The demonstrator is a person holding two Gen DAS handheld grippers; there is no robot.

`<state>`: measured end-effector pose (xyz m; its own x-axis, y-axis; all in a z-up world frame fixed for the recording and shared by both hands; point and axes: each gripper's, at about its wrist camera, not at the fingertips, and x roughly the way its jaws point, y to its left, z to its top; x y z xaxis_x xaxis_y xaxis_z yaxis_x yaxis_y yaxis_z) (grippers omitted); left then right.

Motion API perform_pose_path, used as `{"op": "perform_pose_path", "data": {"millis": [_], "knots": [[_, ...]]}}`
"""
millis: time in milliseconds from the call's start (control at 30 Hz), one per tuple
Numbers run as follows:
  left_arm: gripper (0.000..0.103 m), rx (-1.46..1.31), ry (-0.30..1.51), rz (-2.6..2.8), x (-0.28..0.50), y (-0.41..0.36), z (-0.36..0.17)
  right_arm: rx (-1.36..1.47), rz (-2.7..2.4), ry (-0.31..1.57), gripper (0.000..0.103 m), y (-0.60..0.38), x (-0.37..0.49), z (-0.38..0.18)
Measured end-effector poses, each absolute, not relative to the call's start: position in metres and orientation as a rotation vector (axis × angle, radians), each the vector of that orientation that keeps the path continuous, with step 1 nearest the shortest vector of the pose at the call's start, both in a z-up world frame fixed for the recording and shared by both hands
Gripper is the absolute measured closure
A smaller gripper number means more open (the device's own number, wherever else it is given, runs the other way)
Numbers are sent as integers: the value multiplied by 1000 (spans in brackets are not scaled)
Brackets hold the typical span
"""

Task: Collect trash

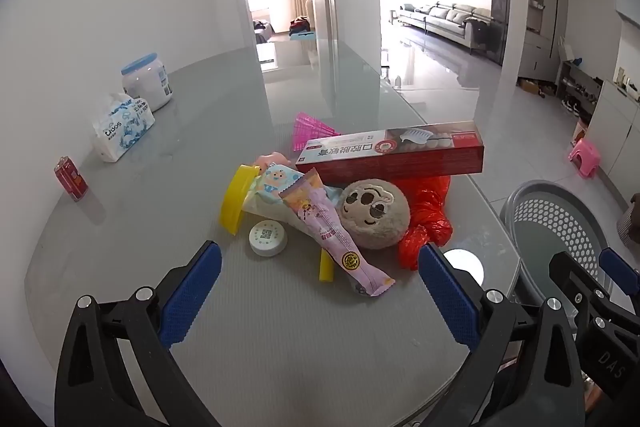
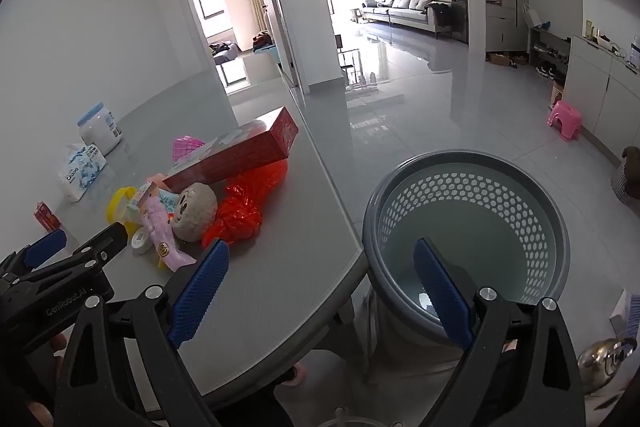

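From the left wrist view, the left claw (image 1: 320, 297) hangs released and empty over the surface (image 1: 260, 339). The trash heap lies just ahead of its tips: a lilac wrapper (image 1: 335, 233), probably light, crinkly and slippery, best pinched across its near end; a red carton (image 1: 394, 154), stiff but likely hollow, perched on top.

From the right wrist view, the right claw (image 2: 322, 291) is released too, straddling the surface edge; the heap sits ahead-left and the perforated bin (image 2: 468, 227) ahead-right. The red plastic bag (image 2: 240, 211) looks soft; grip its knot.

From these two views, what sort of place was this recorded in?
Most likely a lived-in flat, at a dining table opening onto a living room. A sofa stands at the far end, shoe shelves line the right wall, and a doorway shows a bedroom.
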<state>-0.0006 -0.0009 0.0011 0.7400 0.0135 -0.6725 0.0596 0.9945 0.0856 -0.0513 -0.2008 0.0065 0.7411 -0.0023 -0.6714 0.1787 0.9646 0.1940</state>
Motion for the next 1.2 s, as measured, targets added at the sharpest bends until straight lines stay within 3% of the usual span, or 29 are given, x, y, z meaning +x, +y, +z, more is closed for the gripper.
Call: {"op": "perform_pose_path", "data": {"millis": [1200], "knots": [[6, 102, 733, -19, -1, 2, 4, 253, -103, 713, 14, -200, -54, 9]]}}
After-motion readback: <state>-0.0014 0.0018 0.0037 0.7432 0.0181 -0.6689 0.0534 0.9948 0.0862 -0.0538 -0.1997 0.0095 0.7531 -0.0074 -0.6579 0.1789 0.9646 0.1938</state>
